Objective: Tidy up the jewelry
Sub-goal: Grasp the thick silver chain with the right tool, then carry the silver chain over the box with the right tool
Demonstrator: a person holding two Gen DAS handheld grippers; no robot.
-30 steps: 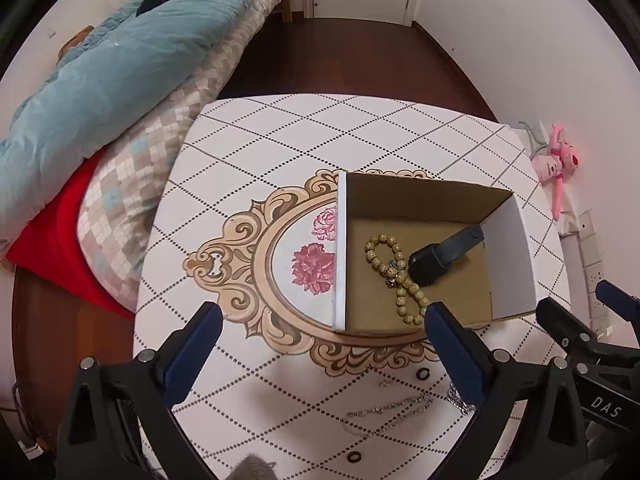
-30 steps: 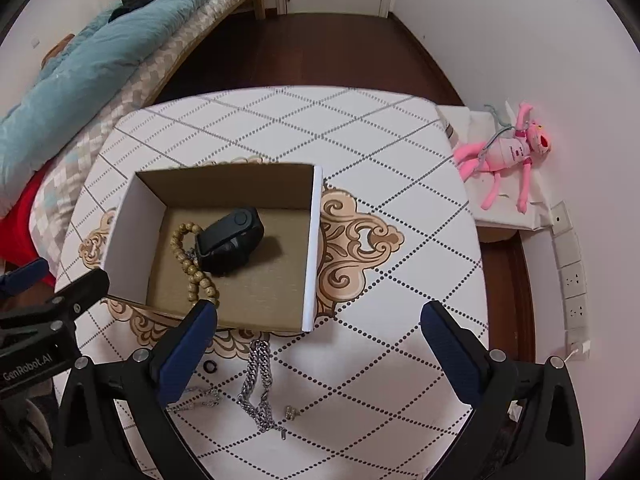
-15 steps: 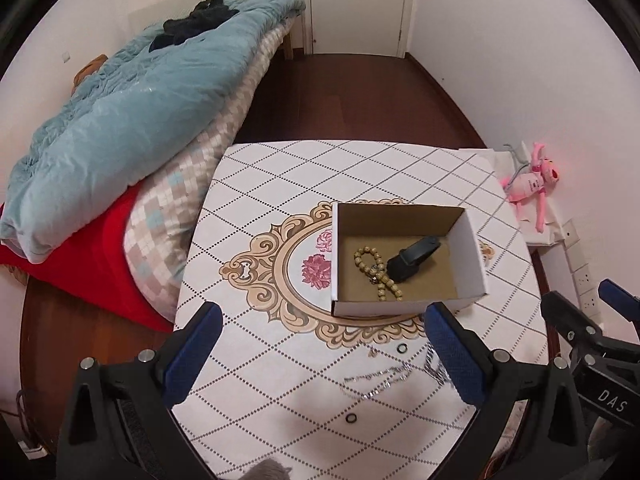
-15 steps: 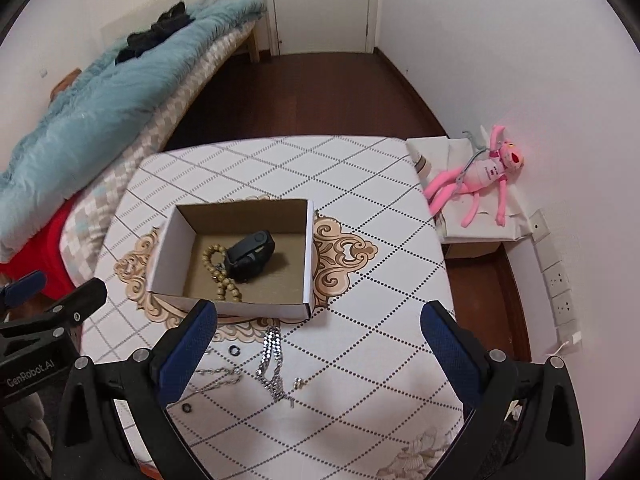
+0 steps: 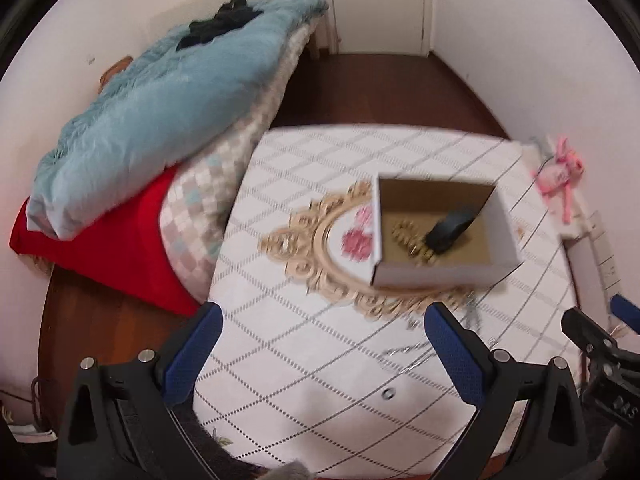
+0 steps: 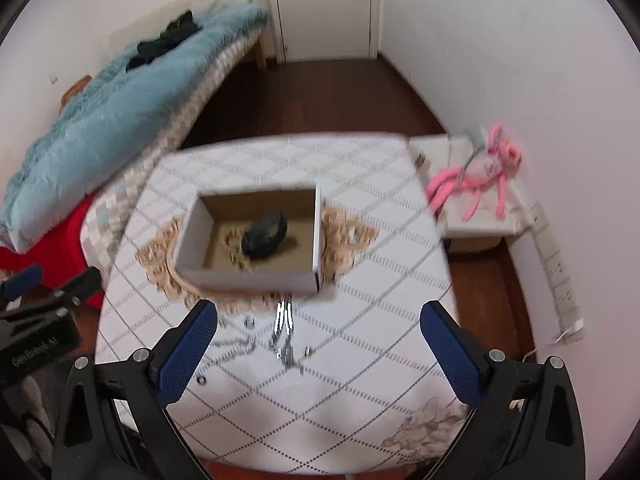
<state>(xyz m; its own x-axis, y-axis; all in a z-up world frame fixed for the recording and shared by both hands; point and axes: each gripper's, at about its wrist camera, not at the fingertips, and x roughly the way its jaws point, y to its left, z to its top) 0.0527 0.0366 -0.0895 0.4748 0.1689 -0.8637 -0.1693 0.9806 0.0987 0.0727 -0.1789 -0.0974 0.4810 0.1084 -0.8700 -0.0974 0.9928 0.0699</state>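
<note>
An open cardboard box (image 5: 438, 271) (image 6: 248, 278) stands on the white patterned table (image 5: 312, 360) (image 6: 360, 380). Inside lie a wooden bead bracelet (image 5: 410, 238) (image 6: 232, 242) and a black band (image 5: 450, 229) (image 6: 266, 234). Silver chains (image 6: 283, 334) (image 5: 412, 347) and small rings (image 6: 202, 379) (image 5: 387, 393) lie on the table in front of the box. My left gripper (image 5: 322, 354) is open and empty, high above the table's near edge. My right gripper (image 6: 318, 350) is open and empty, above the chains. Both views are blurred.
A bed with a blue duvet (image 5: 160, 112) (image 6: 112, 120) and red sheet (image 5: 112, 248) borders the table's left side. A pink plush toy (image 6: 476, 172) (image 5: 558, 176) lies on a low stand at the right. Dark wood floor (image 6: 320, 96) lies beyond.
Both grippers have pulled back and up from the box, so the box looks smaller and more of the room shows. Both stay open. The jewelry has not moved.
</note>
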